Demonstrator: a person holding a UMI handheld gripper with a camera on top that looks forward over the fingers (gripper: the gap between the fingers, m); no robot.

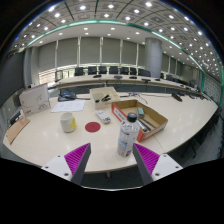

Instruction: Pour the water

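A large pale tabletop (pixel 40 140) with a smooth surface and a curved front edge carries everything here. An open cardboard box (pixel 140 117) with things inside sits just behind and to the right of the bottle. A flat red disc (pixel 93 127) lies toward the middle, and a pale cylindrical cup (pixel 68 122) stands left of it. A white card stand (pixel 35 98) is near the back left edge. The clear plastic bottle (pixel 127 135), white-capped with a label band, stands upright near the front edge, just ahead of the claw (pixel 112 158) and between its finger lines, untouched. The claw is spread wide, magenta pads (pixel 77 157) facing inward.
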